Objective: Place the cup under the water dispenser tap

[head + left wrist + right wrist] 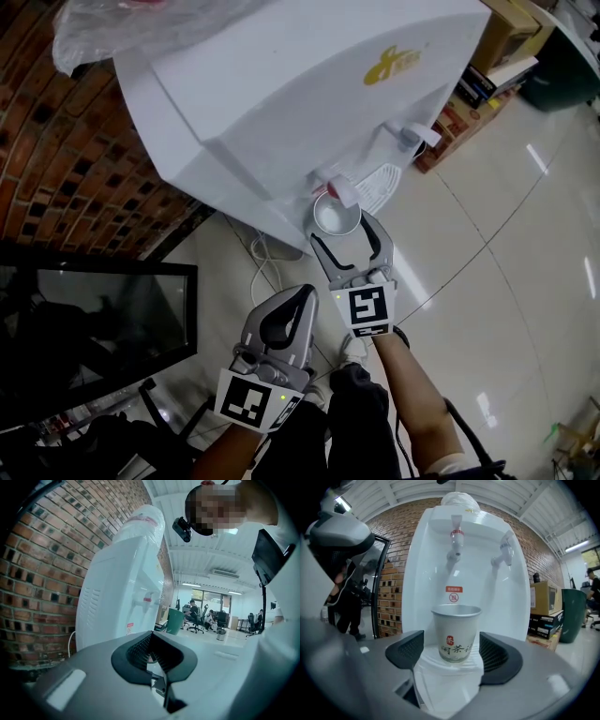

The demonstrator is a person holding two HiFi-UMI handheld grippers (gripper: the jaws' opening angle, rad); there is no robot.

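Your right tongs (452, 649) are released, jaws spread either side of the cup (456, 632), not touching it. Cup stands upright on the drip tray (447, 679), below the red tap (457, 538). Left tongs (152, 657) are clenched, empty.

On the cup (456, 632), at the centre of the right gripper view, we read a small red seal with the character 茶. Below it runs a row of dark characters beginning 闲茶, and the rest curves out of sight.

Above the cup, the water dispenser (440, 564) carries a red label (454, 589) with white print too small for us to read, and a round red sign (453, 597) under it.

In the head view, upper right, its top bears a gold logo (394, 64) whose lettering is illegible.

The side sticker (129, 628), left of centre in the left gripper view, is also illegible.

Two marker cubes (368, 306) (249, 398) show black-and-white square codes and no text.
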